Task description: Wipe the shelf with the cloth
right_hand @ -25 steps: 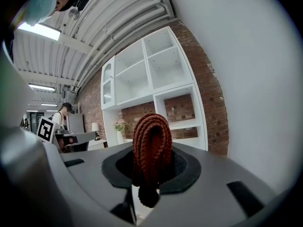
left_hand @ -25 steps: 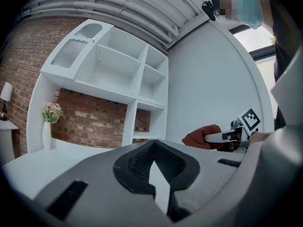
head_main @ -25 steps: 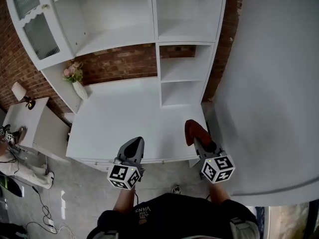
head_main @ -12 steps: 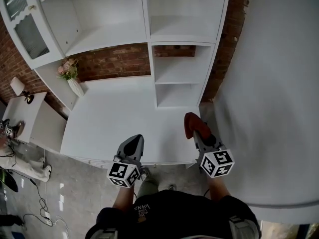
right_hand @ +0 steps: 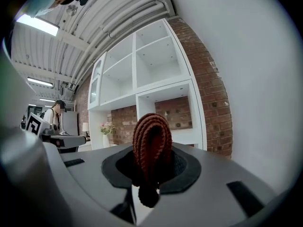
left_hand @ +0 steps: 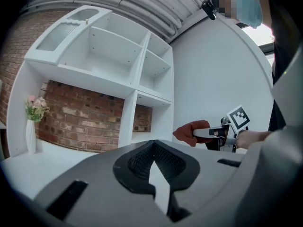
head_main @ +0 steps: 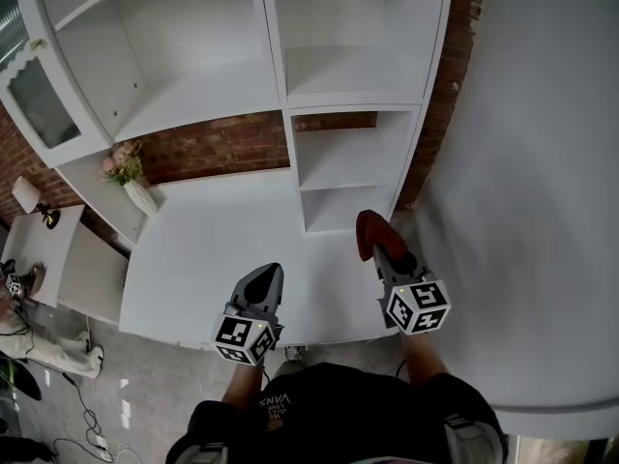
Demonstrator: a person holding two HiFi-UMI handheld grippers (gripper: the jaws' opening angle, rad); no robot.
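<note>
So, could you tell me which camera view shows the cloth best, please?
The right gripper view: the cloth fills the centre, folded and pinched between the jaws, its ribbed weave clear. The head view shows it as a small reddish fold from above; the left gripper view shows it from the side, farther off.

The cloth (right_hand: pixel 151 143) is seen as a matt, ribbed knit, held by dark, finely textured pads (right_hand: pixel 184 167) set in the smooth grey plastic of the right gripper (right_hand: pixel 151 171). The shelf (head_main: pixel 353 71) is finished in smooth white paint, and rough brick (head_main: pixel 218 145) is exposed behind it.
</note>
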